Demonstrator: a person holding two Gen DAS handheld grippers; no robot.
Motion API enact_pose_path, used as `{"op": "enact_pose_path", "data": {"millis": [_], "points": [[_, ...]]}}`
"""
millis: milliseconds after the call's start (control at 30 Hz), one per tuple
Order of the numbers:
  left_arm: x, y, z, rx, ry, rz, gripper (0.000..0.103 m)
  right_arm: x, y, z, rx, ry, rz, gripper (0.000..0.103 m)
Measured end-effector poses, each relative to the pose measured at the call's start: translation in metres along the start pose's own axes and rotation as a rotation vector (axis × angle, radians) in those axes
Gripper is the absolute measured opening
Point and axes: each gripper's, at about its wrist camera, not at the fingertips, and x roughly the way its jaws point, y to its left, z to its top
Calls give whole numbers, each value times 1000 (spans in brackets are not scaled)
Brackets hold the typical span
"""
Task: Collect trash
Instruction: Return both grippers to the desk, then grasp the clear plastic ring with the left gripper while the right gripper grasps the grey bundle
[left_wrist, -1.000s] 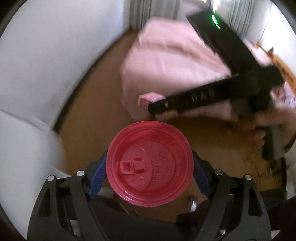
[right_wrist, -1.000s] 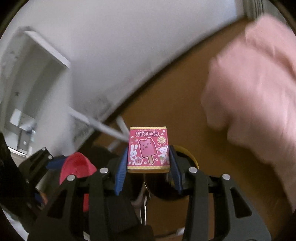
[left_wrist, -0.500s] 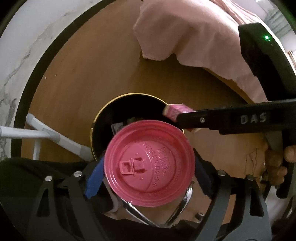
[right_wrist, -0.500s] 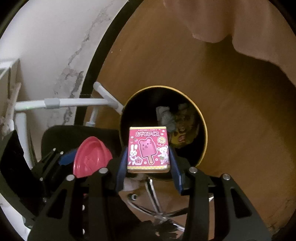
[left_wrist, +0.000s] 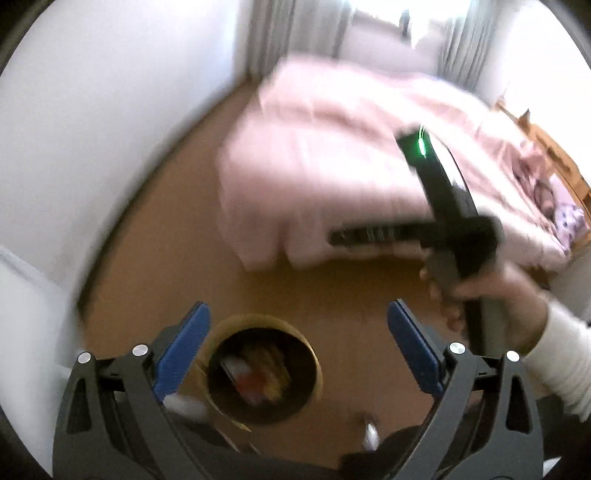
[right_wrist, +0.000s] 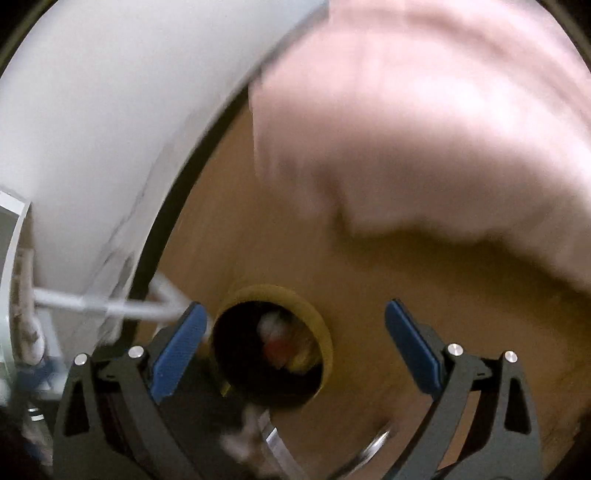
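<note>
Motion blur smears the pink bedcover (right_wrist: 424, 129) and the bin (left_wrist: 264, 373); the scraps inside the bin cannot be identified, and the right gripper's (left_wrist: 334, 236) fingertips are too blurred to read

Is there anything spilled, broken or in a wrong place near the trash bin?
Nothing stands out. The trash bin stands upright on the wooden floor with rubbish inside it. No litter shows around it, though both views are blurred.

Legible text: none in either view.
Right gripper (left_wrist: 373, 234) side lettering, left wrist view: pale marks on the black bar, smeared by motion, unreadable.
Trash in bin (right_wrist: 321, 325): colours only, print too blurred to read.
</note>
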Motion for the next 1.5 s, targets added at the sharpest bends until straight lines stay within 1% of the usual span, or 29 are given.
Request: {"op": "enact_pose_path", "data": {"millis": [33,67,100,133,167,200,233,267,300,367,433,533,567,600,633,700,767,833,867,900,933,967,1000,1067,1133,1200,1300,1367,1500], "points": [[-30,5,5,7,-74,54,96,-23,9,3,-41,-98,-37,96],[-58,11,5,6,-134,117,96,-51,22,3,-89,-224,-69,96],[-78,18,4,-1,-173,174,96,-68,33,0,-124,-307,-85,96],[-103,29,-1,-16,-212,247,96,-84,46,-4,-164,-382,-89,96],[-124,42,-10,-38,-242,319,96,-93,54,-6,-194,-420,-76,96],[-141,54,-19,-61,-259,381,96,-101,68,-11,-232,-443,-40,96],[-161,72,-33,-96,-263,462,96,-104,78,-13,-254,-441,-17,96],[-177,90,-48,-136,-251,536,96,-105,91,-15,-280,-430,9,96],[-191,105,-62,-174,-235,591,96,-104,105,-17,-311,-412,35,96],[-227,142,-104,-289,-188,718,96,-104,138,-23,-377,-388,85,96],[-264,174,-148,-410,-154,832,96,-106,176,-32,-438,-387,125,96],[-313,219,-210,-586,-92,967,96,-113,229,-49,-553,-406,194,96],[-330,230,-231,-629,-77,992,96,-115,248,-56,-600,-413,218,96],[-339,240,-244,-658,-66,999,96,-115,269,-62,-649,-416,247,96],[-347,254,-259,-701,-48,985,95,-115,285,-67,-683,-416,270,96],[-346,270,-270,-736,-37,945,93,-116,319,-78,-738,-408,323,96],[-343,285,-279,-748,-11,908,93,-117,347,-88,-771,-394,375,96],[-335,299,-280,-735,14,894,93,-119,373,-99,-806,-384,419,96],[-330,305,-278,-730,24,881,87,-121,386,-104,-827,-382,438,96],[-322,309,-273,-729,51,872,75,-125,398,-107,-842,-382,448,96],[-322,315,-280,-723,60,862,55,-126,408,-110,-859,-380,461,96],[-323,319,-283,-722,41,848,42,-127,418,-113,-877,-379,474,96],[-325,320,-284,-723,38,845,39,-128,432,-114,-898,-380,483,96],[-329,325,-288,-714,42,832,38,-131,456,-125,-935,-384,493,96],[-337,323,-293,-729,32,818,37,-131,485,-131,-969,-369,511,96],[-348,328,-297,-755,22,836,37,-131,512,-135,-1003,-341,544,96],[-378,339,-313,-826,-35,848,37,-129,551,-143,-1055,-304,587,96],[-390,343,-319,-845,-49,866,37,-127,578,-151,-1091,-286,611,96],[-402,355,-332,-898,-67,865,37,-123,634,-168,-1147,-256,656,96]]}}
